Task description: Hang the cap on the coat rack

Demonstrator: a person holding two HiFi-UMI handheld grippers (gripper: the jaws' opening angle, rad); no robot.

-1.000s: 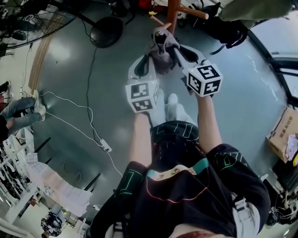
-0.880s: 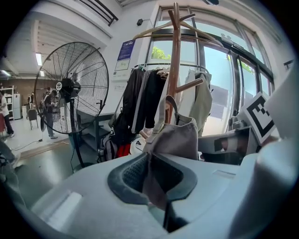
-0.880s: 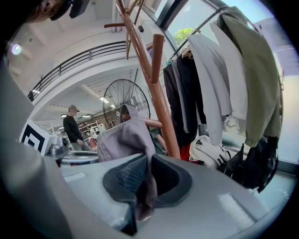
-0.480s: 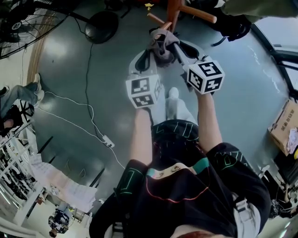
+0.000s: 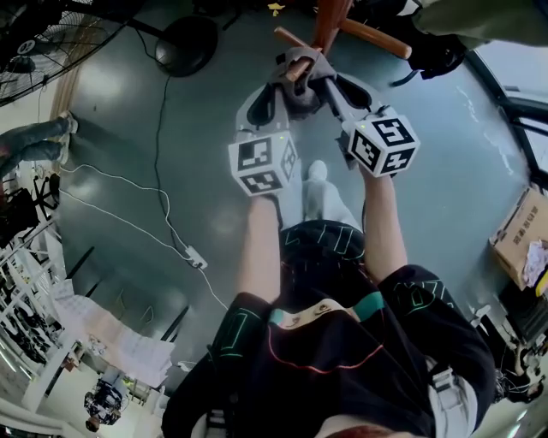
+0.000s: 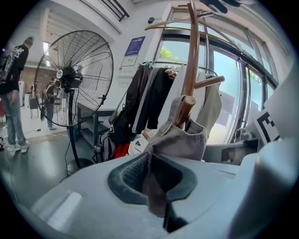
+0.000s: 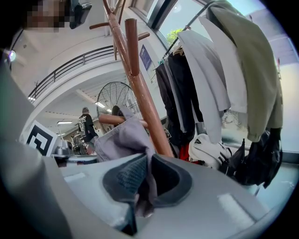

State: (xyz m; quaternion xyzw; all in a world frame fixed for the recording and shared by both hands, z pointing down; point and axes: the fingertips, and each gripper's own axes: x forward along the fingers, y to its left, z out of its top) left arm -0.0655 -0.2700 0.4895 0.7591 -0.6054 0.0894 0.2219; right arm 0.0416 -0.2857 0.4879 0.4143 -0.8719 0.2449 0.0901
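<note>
A grey cap point(image 5: 299, 88) is stretched between both grippers right at the wooden coat rack point(image 5: 330, 24). In the head view my left gripper point(image 5: 279, 92) is shut on the cap's left side. My right gripper point(image 5: 322, 83) is shut on its right side. A slanting peg point(image 5: 294, 43) of the rack meets the cap's top. In the left gripper view the cap point(image 6: 183, 138) is draped over a peg's end point(image 6: 184, 110), its fabric pinched in the left gripper point(image 6: 152, 164). In the right gripper view the cap point(image 7: 120, 138) lies against the pole point(image 7: 141, 89), pinched in the right gripper point(image 7: 146, 175).
A big floor fan point(image 6: 74, 77) stands left, its round base point(image 5: 187, 44) near the rack. A cable with a power strip point(image 5: 195, 258) crosses the floor. A cardboard box point(image 5: 519, 239) sits right. Hanging clothes point(image 7: 219, 74) and bags point(image 6: 117, 126) are behind the rack. A person point(image 6: 12, 88) stands far left.
Both grippers have carried the cap up and closer to the rack. The slanting peg now reaches the cap's top. Both grips are unchanged.
</note>
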